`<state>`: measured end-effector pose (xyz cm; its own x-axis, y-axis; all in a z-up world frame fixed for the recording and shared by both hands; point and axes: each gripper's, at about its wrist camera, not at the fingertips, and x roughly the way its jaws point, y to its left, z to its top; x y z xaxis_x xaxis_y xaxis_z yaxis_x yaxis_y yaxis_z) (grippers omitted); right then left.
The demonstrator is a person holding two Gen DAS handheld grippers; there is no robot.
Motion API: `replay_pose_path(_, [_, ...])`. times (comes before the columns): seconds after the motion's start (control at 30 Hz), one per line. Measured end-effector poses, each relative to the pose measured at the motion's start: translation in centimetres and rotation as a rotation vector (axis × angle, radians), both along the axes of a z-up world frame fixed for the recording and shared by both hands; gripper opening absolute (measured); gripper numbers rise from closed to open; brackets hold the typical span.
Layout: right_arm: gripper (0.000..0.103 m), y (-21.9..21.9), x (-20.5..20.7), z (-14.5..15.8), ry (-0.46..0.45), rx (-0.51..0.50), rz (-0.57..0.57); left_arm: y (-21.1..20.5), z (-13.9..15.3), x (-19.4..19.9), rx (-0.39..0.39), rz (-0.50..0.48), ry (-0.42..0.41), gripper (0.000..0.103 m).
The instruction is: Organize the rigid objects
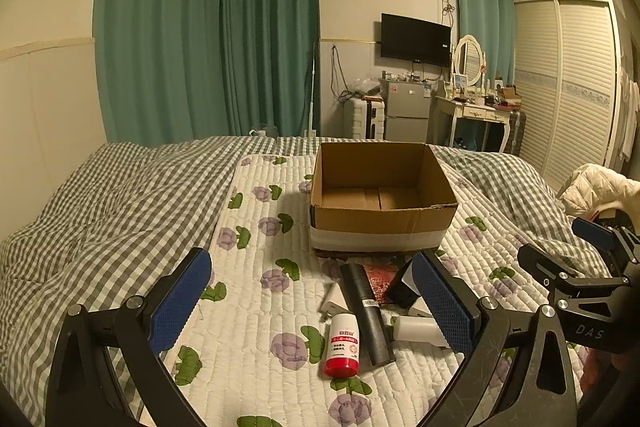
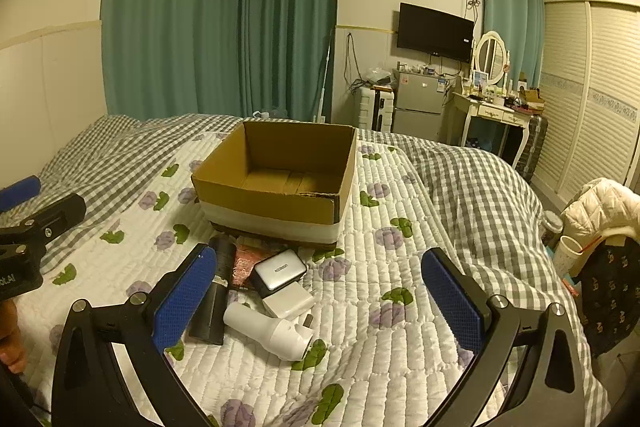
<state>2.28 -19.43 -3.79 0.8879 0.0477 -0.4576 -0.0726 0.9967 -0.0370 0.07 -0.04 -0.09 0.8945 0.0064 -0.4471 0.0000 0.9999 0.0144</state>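
Observation:
An empty open cardboard box [image 1: 380, 203] [image 2: 276, 183] sits on a white floral quilt [image 1: 256, 307] [image 2: 380, 267] on the bed. In front of it lies a pile: a red-capped white bottle [image 1: 342, 345], a black tube [image 1: 368, 311] [image 2: 216, 291], a red packet [image 1: 378, 283] [image 2: 246, 265], a silver-black charger [image 2: 278, 271], a white plug adapter [image 2: 290, 301] and a white cylindrical device [image 2: 272, 331] [image 1: 418, 329]. My left gripper [image 1: 312, 307] hovers open just above the pile. My right gripper [image 2: 320, 307] is open too, with the pile by its left finger.
Grey checked bedding [image 1: 100, 219] [image 2: 472, 187] surrounds the quilt. A cream jacket [image 2: 600, 207] and a cup [image 2: 570, 255] sit at the bed's right side. Fridge, dressing table and wardrobe stand beyond the bed. The right gripper [image 1: 592, 259] shows at the left view's right edge.

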Motion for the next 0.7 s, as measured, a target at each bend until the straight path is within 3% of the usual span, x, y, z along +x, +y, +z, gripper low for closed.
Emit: replay_pose_path(0.7, [0.103,0.12,0.21,-0.1,0.019,0.005,0.001,-0.05,-0.07,0.24,-0.002,0.006,0.008,0.103])
